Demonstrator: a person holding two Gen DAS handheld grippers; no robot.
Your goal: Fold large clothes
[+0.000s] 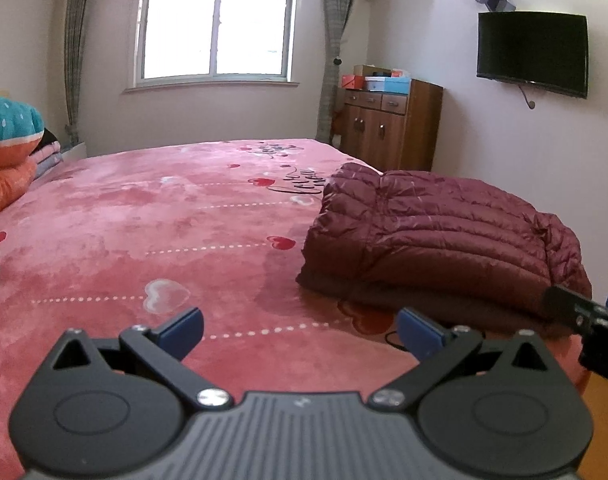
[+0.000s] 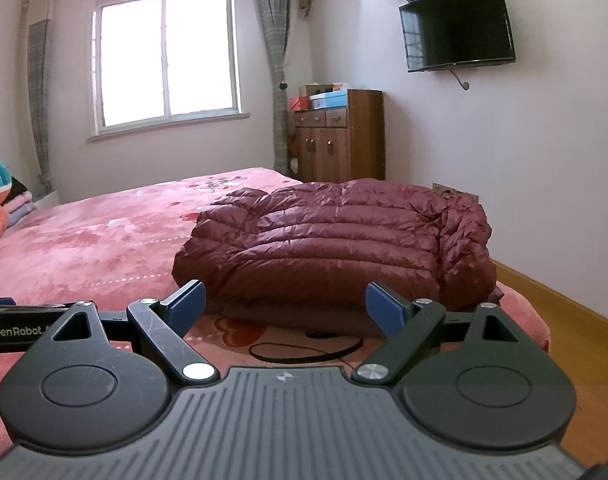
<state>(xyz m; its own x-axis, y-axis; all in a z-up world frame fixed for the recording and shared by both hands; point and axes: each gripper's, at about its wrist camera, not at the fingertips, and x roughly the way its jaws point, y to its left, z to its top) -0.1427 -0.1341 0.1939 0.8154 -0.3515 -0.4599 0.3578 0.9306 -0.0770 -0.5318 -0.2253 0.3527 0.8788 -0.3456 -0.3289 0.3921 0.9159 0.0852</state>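
A dark maroon quilted down jacket (image 1: 432,236) lies folded into a thick bundle on the right side of the pink bed (image 1: 152,220). In the right wrist view the same jacket (image 2: 336,240) sits straight ahead, just beyond the fingers. My left gripper (image 1: 300,334) is open, held above the bedspread to the left of the jacket's near corner. My right gripper (image 2: 284,306) is open too, with nothing between its blue pads (image 2: 188,300). Part of the right gripper shows at the right edge of the left wrist view.
A thin black cord loop (image 2: 304,350) lies on the bedspread in front of the jacket. Pillows and a plush toy (image 1: 8,132) sit at the bed's left. A wooden cabinet (image 1: 392,124), a wall TV (image 1: 532,52) and wooden floor (image 2: 576,320) lie to the right.
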